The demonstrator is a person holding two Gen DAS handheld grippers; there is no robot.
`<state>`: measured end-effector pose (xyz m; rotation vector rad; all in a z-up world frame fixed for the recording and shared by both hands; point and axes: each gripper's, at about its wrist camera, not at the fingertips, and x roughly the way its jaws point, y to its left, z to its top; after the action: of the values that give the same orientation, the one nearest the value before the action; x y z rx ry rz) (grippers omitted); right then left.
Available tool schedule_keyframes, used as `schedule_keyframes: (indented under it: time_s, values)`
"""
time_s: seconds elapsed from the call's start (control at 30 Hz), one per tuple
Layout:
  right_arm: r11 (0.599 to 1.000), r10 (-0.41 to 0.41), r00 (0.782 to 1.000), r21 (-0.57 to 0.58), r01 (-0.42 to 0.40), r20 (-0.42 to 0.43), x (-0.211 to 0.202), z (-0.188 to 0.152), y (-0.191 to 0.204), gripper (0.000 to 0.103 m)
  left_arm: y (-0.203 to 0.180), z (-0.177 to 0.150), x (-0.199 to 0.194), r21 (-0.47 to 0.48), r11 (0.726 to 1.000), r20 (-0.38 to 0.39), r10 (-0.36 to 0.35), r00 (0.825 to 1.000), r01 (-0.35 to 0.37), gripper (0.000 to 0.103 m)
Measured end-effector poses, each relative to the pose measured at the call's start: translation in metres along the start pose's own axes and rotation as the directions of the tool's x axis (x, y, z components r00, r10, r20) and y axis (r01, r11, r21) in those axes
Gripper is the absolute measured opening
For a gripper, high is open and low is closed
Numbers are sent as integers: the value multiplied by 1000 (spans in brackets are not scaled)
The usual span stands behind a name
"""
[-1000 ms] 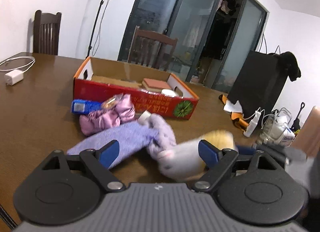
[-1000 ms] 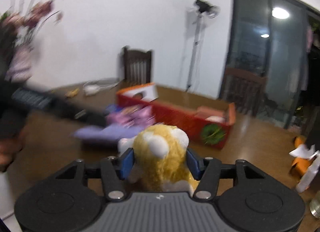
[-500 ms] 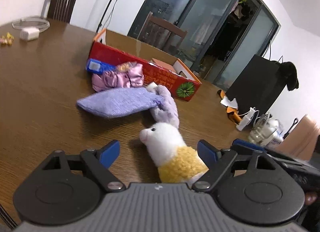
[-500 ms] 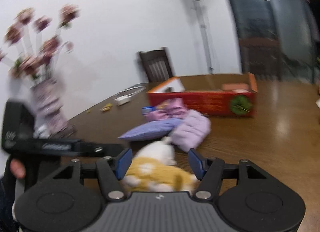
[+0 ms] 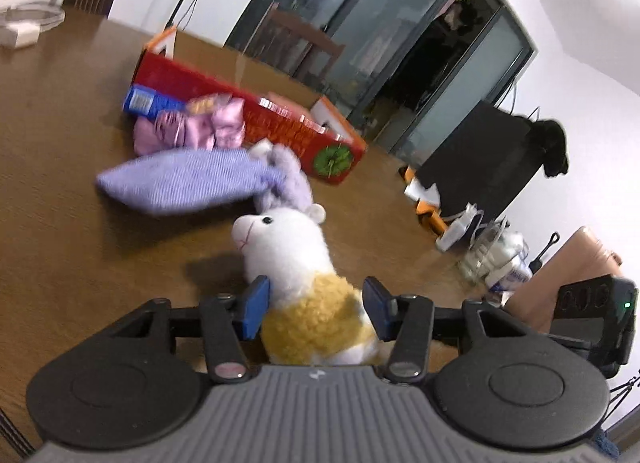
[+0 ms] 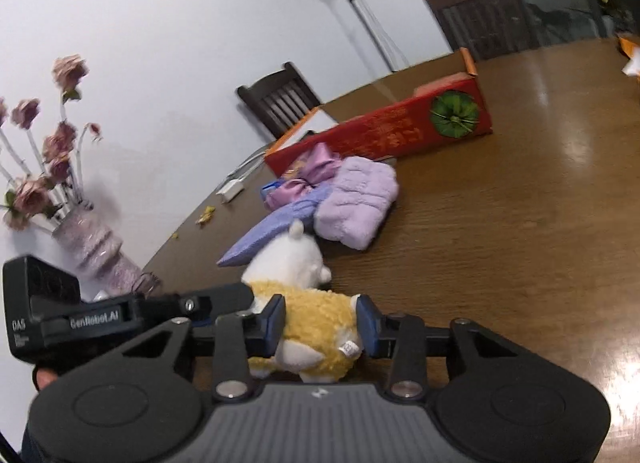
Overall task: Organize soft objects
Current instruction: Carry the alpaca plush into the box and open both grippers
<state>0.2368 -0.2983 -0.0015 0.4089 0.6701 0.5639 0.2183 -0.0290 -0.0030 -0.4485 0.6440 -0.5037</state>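
Note:
A white and yellow plush sheep (image 5: pixel 296 263) lies on the wooden table (image 5: pixel 60 199); it also shows in the right wrist view (image 6: pixel 308 311). My left gripper (image 5: pixel 314 305) has its blue pads against the sheep's yellow body on both sides. My right gripper (image 6: pixel 320 325) is shut on the same yellow body from the other side. Beyond lie a lilac cloth pouch (image 5: pixel 184 181), a fluffy purple towel (image 6: pixel 356 201) and a pink satin bundle (image 5: pixel 192 129). An open red cardboard box (image 5: pixel 280 127) stands behind them.
A blue packet (image 5: pixel 148 103) lies by the box. A vase of pink flowers (image 6: pixel 92 243) stands at the table's left edge. A white charger and cable (image 5: pixel 24 25) lie far left. Bottles and clutter (image 5: pixel 488 251) and a black bag (image 5: pixel 488 167) sit at the right.
The right gripper laid the sheep on the table and closed on it again. The left gripper moved in and narrowed from wide open to pads touching the sheep's body.

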Motion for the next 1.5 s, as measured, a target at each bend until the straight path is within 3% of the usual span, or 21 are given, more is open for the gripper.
schedule_keyframes:
  time_s: [0.13,0.3,0.47,0.67,0.87,1.0,1.07,1.2,1.33,1.5]
  values:
    - [1000,21,999,2,-21,29,-6,16,14,36,-11,27,-11,46,999,60,-18,998,15,52]
    - [996,26,987,-83,-13,156,0,83,34,35,-10,100,4,116,992,120,-56,991,42,50]
    - [992,-6,977,-125,33,212,54,158,38,35,11,181,47,123,992,157,-25,987,6,49]
    - [996,-29,987,-74,41,157,140,220,15,35,60,238,103,85,994,110,58,992,-68,49]
    - [998,-64,997,-9,65,45,219,225,-9,35,105,248,144,53,983,26,175,984,-176,49]
    - [998,-55,997,21,56,-57,251,220,-15,34,117,240,153,104,965,-22,242,970,-239,49]
    - [998,-54,996,20,56,-71,258,213,-14,31,114,237,150,143,954,15,263,965,-262,52]
    - [998,-58,995,0,58,-80,263,206,-8,33,106,240,135,148,951,66,265,962,-272,56]
    - [999,6,994,-44,-11,-107,259,207,4,35,93,244,121,168,945,104,265,959,-279,59]
    - [993,-47,998,-106,42,-39,229,211,20,37,67,242,94,215,925,156,285,946,-314,61]
